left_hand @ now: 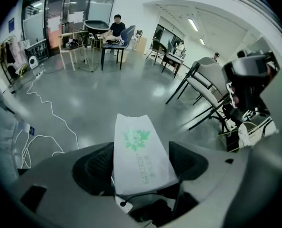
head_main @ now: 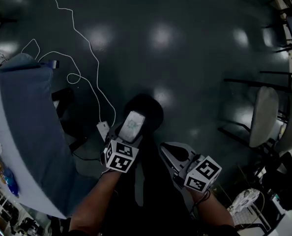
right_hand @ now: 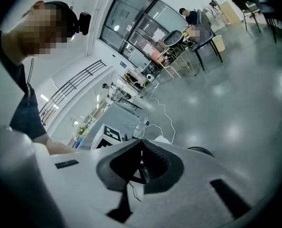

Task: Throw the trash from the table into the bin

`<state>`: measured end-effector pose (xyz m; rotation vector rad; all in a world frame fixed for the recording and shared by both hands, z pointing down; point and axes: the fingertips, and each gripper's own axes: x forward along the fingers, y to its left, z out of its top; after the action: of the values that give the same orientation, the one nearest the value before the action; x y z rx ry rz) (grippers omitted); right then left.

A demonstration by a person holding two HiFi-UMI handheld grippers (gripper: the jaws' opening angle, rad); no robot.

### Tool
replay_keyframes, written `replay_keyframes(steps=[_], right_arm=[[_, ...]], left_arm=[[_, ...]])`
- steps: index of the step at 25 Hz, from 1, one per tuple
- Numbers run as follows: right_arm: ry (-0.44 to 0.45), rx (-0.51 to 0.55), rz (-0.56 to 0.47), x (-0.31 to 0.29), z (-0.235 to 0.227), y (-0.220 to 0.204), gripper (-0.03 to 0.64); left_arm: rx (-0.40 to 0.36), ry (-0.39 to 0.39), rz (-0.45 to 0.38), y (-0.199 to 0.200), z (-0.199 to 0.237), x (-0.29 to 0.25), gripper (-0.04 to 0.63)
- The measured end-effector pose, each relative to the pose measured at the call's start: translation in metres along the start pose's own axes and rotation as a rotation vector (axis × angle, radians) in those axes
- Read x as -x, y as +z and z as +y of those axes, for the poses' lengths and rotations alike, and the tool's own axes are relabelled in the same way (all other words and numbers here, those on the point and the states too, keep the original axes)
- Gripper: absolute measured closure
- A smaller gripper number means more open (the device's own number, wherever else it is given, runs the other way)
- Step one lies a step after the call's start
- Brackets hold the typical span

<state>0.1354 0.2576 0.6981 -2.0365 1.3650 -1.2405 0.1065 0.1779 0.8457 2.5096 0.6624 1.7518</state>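
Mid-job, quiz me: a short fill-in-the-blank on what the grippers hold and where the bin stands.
1. The left gripper is shut on a white packet printed with a ____ flower.
2. The right gripper is shut, with ____ between its jaws.
3. The dark round bin stands on the ____, below the packet.
Missing words: green; nothing; floor.

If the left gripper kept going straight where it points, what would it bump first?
Probably the black bin just past the left gripper and its packet, though depth is unclear; it might meet floor instead.
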Motion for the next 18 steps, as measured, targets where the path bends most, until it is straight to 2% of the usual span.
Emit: replay_keyframes(steps=[5,11,18], right_arm=[[0.005,-0.038,-0.017,-0.004,-0.013,-0.018,0.614],[-0.009,-0.064,-0.019,0.000,-0.025,-0.031,0.614],[0.000,-0.078,-0.027,-0.003,-0.023,-0.033,0.614]], left_arm=[[-0.019,-0.037,0.063,-0.013,-0.007,-0.037,0.238],[-0.026,-0.042,0.126,-0.029,-0.006,-0.072,0.236],[-0.048,0.002,0.037,-0.013,-0.009,-0.064,0.236]])
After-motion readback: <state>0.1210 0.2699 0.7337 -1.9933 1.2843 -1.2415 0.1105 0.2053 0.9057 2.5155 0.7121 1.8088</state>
